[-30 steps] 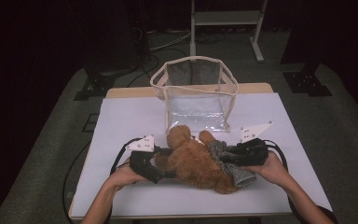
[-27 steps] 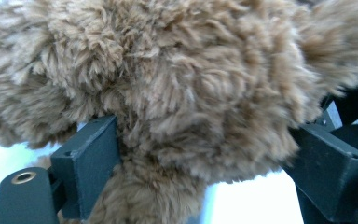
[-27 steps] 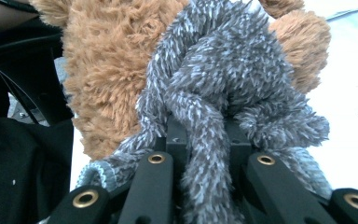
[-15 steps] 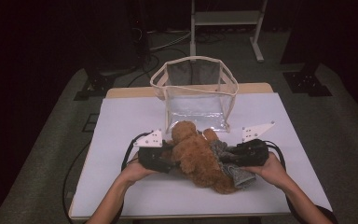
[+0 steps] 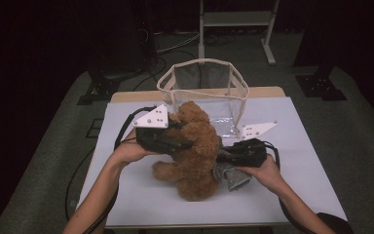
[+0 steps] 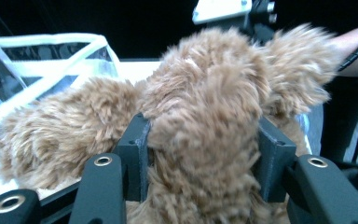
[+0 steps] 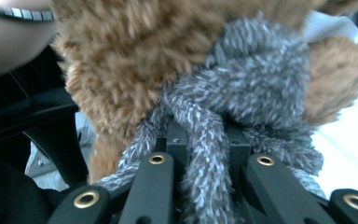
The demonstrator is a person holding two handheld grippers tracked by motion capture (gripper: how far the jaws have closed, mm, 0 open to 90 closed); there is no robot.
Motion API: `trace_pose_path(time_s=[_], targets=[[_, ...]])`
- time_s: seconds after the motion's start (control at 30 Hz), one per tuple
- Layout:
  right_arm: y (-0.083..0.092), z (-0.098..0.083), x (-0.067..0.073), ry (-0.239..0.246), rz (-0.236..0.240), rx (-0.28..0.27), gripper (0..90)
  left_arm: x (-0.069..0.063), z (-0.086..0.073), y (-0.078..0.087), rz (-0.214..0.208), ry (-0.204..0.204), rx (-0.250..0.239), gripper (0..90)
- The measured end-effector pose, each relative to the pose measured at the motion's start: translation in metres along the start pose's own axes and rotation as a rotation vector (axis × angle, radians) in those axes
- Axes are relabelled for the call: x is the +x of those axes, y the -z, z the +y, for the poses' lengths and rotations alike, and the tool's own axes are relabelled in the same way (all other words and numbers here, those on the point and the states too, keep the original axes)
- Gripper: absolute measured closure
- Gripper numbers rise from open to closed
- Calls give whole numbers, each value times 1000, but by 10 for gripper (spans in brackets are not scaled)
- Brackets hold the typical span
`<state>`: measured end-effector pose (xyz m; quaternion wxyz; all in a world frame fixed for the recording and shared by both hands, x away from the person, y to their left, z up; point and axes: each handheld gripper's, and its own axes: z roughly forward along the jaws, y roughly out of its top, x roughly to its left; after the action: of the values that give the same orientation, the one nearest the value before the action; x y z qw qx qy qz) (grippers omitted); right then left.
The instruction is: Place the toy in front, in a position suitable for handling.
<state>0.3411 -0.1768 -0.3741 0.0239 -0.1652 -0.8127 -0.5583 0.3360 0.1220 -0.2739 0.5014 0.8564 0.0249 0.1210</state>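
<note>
A brown plush bear (image 5: 195, 146) with a grey scarf (image 5: 231, 176) hangs partly raised over the white table (image 5: 297, 185), its legs still low near the surface. My left gripper (image 5: 182, 141) has just been closing its jaws, and they now squeeze the bear's furry body (image 6: 205, 107) from both sides. In the left gripper view the pads of the left gripper (image 6: 205, 158) dent the fur. My right gripper (image 5: 221, 157) is shut on the scarf; in the right gripper view the right gripper (image 7: 200, 140) pinches a grey strand of the scarf (image 7: 256, 88) below the bear (image 7: 121, 56).
A clear plastic bag (image 5: 202, 83) with a white rim stands open just behind the bear, also seen at the left of the left gripper view as the bag (image 6: 37, 60). Dark floor, cables and a metal stand surround the table.
The left gripper closed on the bear and rose, lifting the bear's upper body toward the bag. The right gripper shifted slightly with the scarf.
</note>
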Motion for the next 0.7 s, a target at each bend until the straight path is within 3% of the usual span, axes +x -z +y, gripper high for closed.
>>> trace_pose_path(time_s=[0.1, 0.23, 0.3, 0.37, 0.47, 0.57, 0.6, 0.63, 0.67, 0.7], targets=[[-14, -5, 2, 6, 0, 51, 772, -8, -5, -5, -7, -29, 52, 474], [-5, -22, -2, -49, 20, 39, 770, -19, -21, 1, -23, -4, -9, 474], [7, -19, -4, -52, 3, 22, 770, -26, -23, 3, -17, -13, -16, 472], [22, -4, -4, -40, 10, -5, 769, -33, -19, 2, -18, -35, -10, 465], [37, 43, 5, 59, 50, -31, 766, -38, -14, -1, -18, -63, 4, 453], [34, 86, 17, 157, 77, 28, 764, -44, -6, -7, -31, -104, 23, 445], [31, 95, 19, 169, 90, 46, 764, -45, -4, -8, -26, -110, 29, 440], [21, 106, 20, 182, 105, 108, 765, -45, -4, -8, -20, -99, 30, 430], [13, 108, 20, 185, 105, 155, 765, -44, -5, -7, -13, -91, 37, 414], [13, 108, 20, 185, 105, 155, 765, -44, -5, -7, -13, -91, 37, 394]])
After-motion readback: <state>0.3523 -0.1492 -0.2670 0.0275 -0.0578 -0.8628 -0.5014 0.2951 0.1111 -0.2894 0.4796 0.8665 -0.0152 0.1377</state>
